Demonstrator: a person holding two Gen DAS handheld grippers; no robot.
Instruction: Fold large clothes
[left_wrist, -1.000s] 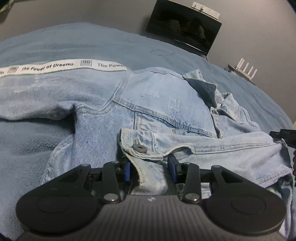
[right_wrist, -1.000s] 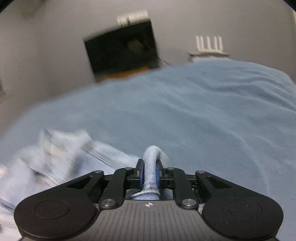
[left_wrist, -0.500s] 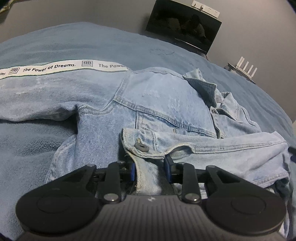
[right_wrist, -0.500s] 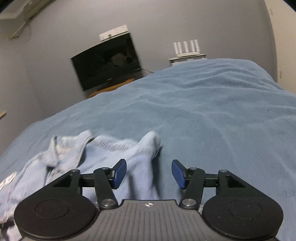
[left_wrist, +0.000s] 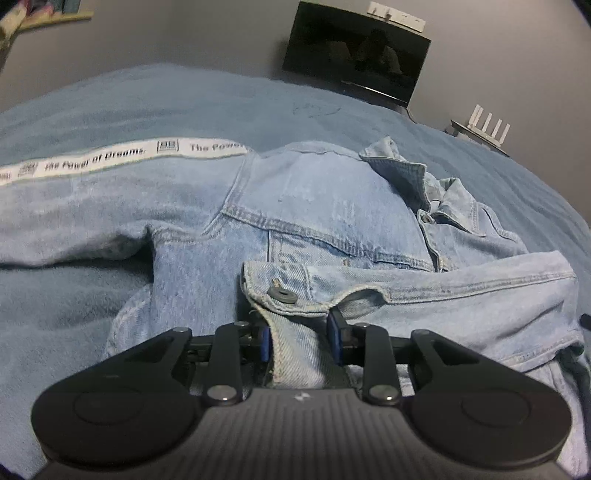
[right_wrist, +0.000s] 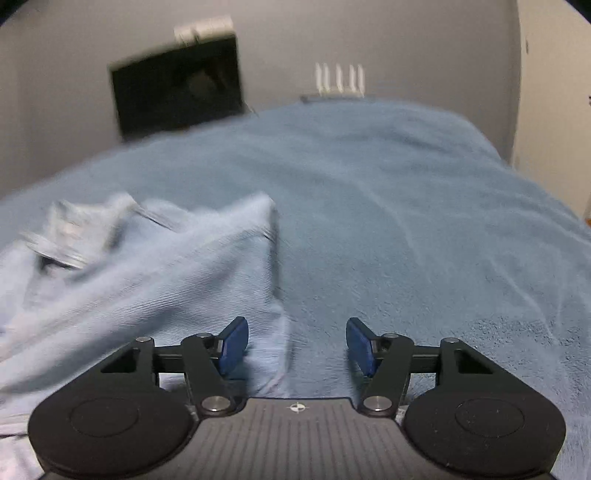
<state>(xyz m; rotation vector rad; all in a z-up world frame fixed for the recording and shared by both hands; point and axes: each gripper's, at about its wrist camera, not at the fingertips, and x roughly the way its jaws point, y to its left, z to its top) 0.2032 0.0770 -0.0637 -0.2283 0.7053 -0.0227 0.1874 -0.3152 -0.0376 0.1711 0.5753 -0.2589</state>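
A light blue denim jacket (left_wrist: 314, 206) lies spread on a blue bed cover (left_wrist: 184, 99), collar toward the right. One sleeve is folded across the body, its buttoned cuff (left_wrist: 280, 291) just ahead of my left gripper (left_wrist: 299, 341), which is shut on the cuff's denim. In the right wrist view the jacket (right_wrist: 147, 280) lies blurred at the left, its folded edge running down to my right gripper (right_wrist: 295, 345). That gripper's jaws are opening, its blue pads apart and pressing on nothing, with the jacket's edge under the left pad.
A white printed strip (left_wrist: 122, 157) runs along the jacket's far sleeve. A dark screen (left_wrist: 354, 51) and a white router (left_wrist: 484, 127) stand against the grey wall beyond the bed. Open blue cover (right_wrist: 424, 221) stretches to the right of the jacket.
My right gripper let go of the denim fold it held and drew back to the right, leaving the sleeve lying on the jacket. The left gripper closed further on the cuff and stayed put.
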